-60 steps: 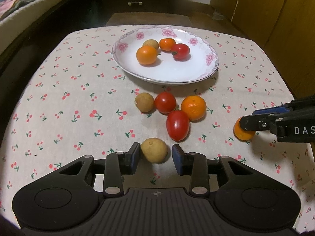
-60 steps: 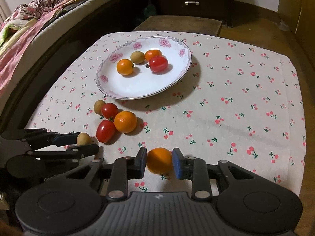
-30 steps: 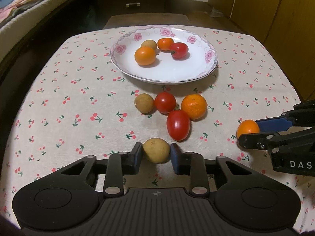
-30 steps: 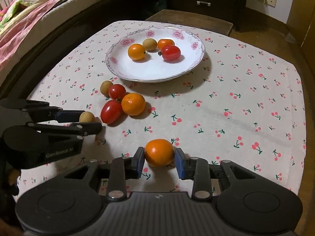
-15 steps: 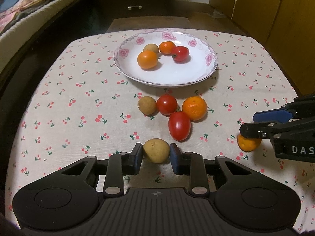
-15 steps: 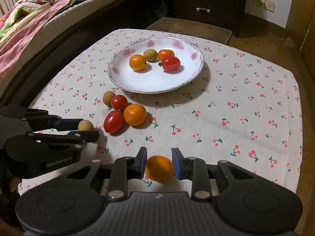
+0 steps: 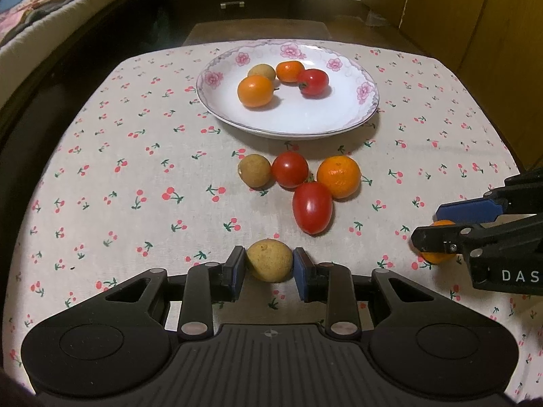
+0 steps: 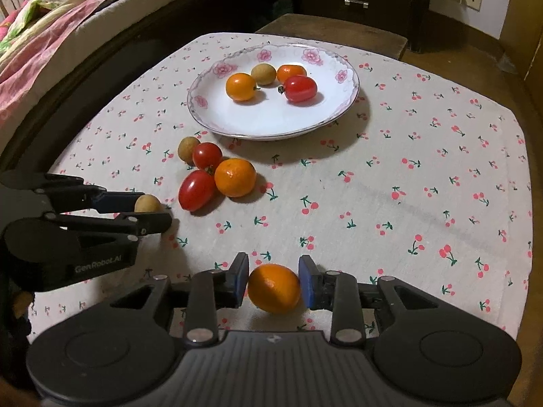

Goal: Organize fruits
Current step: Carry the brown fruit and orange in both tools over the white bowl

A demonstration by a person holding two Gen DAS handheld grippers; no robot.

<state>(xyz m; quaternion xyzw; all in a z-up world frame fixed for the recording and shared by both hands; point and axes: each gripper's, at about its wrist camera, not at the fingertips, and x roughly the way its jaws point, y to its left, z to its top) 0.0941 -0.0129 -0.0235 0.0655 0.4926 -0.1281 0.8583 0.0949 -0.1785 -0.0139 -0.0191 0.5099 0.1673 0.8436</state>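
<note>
An orange (image 8: 274, 287) sits between the blue pads (image 8: 241, 277) of the right gripper (image 8: 273, 281), which touch or nearly touch its sides. Left of it, the left gripper (image 8: 149, 211) clasps a small tan fruit (image 8: 147, 203). Beyond the orange lie two tomatoes (image 8: 197, 190), a second orange (image 8: 235, 177) and another tan fruit (image 8: 188, 144), just short of a floral plate (image 8: 271, 122) holding four more fruits.

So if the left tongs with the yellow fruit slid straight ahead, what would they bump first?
Probably the long red tomato, just right of their line. The left tongs might graze it; depth is hard to judge.
</note>
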